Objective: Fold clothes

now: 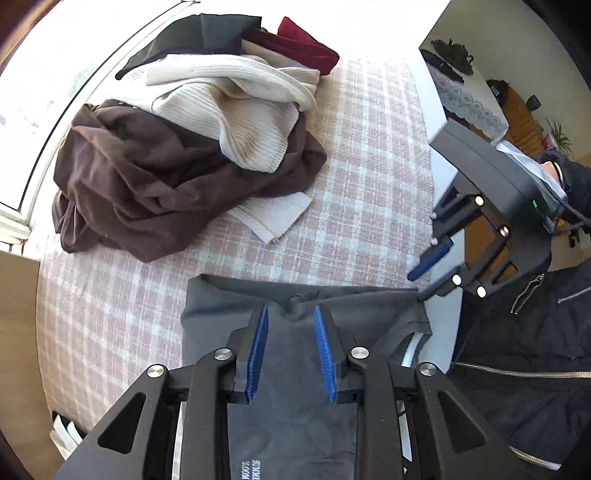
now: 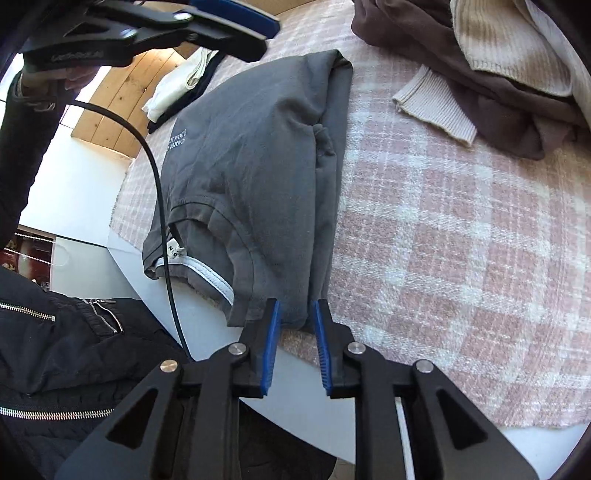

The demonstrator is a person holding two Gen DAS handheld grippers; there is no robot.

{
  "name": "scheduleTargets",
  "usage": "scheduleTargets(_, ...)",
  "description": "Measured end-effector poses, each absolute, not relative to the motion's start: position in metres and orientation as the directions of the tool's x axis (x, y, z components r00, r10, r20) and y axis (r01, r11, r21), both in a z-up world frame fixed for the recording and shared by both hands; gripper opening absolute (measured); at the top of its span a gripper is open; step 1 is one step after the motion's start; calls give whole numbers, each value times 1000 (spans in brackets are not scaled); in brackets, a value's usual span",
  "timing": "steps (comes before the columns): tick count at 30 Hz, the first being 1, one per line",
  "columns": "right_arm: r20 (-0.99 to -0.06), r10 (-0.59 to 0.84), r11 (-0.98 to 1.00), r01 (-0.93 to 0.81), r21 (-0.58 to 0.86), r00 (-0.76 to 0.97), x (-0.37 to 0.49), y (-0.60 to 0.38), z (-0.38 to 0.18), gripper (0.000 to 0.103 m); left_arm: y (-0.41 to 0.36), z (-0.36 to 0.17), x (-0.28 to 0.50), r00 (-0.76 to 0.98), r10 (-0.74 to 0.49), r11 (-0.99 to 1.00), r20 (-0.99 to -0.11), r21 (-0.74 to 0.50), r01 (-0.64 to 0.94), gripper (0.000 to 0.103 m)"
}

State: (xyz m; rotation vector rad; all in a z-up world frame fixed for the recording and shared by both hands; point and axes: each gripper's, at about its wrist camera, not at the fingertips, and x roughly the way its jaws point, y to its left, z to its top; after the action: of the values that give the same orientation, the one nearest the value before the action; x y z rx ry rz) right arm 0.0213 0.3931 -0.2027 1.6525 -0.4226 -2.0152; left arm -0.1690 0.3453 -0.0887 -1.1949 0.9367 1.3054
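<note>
Grey shirt (image 2: 258,155), folded oblong, on woven plaid cloth (image 2: 461,229).

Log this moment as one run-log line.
task: fold clothes | item: grey T-shirt, partly folded | left gripper: open, above it | right gripper: open at its corner | unfolded pile: waiting

One folded grey shirt (image 1: 295,354) lies on one pink checked cloth (image 1: 369,177). The heap holds one brown garment (image 1: 147,184), one cream ribbed sweater (image 1: 229,110), one dark red item (image 1: 303,48) and one black item (image 1: 195,33). Two grippers show, the left gripper (image 1: 290,314) and the right gripper (image 2: 295,308). One black cable (image 2: 155,166) crosses the shirt.
</note>
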Motion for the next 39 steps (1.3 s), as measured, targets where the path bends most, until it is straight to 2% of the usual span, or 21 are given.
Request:
scheduleTargets(3, -775, -601, -799, 162, 579, -194, -2, 402, -193, 21, 316, -108, -156, 150, 213, -178, -965, -189, -966, 25)
scheduleTargets(6, -776, -593, -804, 200, 560, -213, -33, 394, -193, 21, 293, -140, -125, 195, 215, -242, -957, -245, -939, 25)
scheduleTargets(11, -797, -596, -792, 236, 564, -97, -66, 365, -214, 21, 267, -181, -100, 223, 233, -335, -947, -293, -896, 25)
scheduleTargets(14, -797, -596, -786, 269, 556, -96, -66, 356, -213, 20, 259, -194, -96, 222, 252, -374, -942, -307, -875, 25)
scheduleTargets(16, -791, -603, -777, 298, 554, -101, -60, 350, -204, 4, 258, -193, -94, 217, 271, -381, -938, -311, -870, 25)
scheduleTargets(20, -815, -561, -801, 345, 490, -144, -50, 349, -181, 3, 262, -180, -88, 197, 332, -375, -923, -321, -870, 25)
scheduleTargets(22, -820, -533, -834, 295, 467, -208, -61, 365, -171, 6, 273, -167, -81, 179, 386, -350, -905, -323, -879, 25)
scheduleTargets(24, -806, -551, -833, 201, 516, -215, -90, 380, -173, 24, 291, -158, -73, 157, 443, -323, -882, -321, -890, 26)
scheduleTargets(25, -802, -554, -832, 166, 529, -224, -105, 385, -175, 29, 301, -156, -69, 146, 466, -313, -872, -317, -895, 26)
scheduleTargets(34, -831, -553, -832, 83, 548, -59, -193, 359, -218, 30, 357, -201, -39, 64, 352, -251, -934, -160, -955, 26)
scheduleTargets(39, -704, -707, -705, -9, 709, -72, -199, 372, -219, 30, 356, -200, -41, 86, 354, -261, -931, -187, -947, 26)
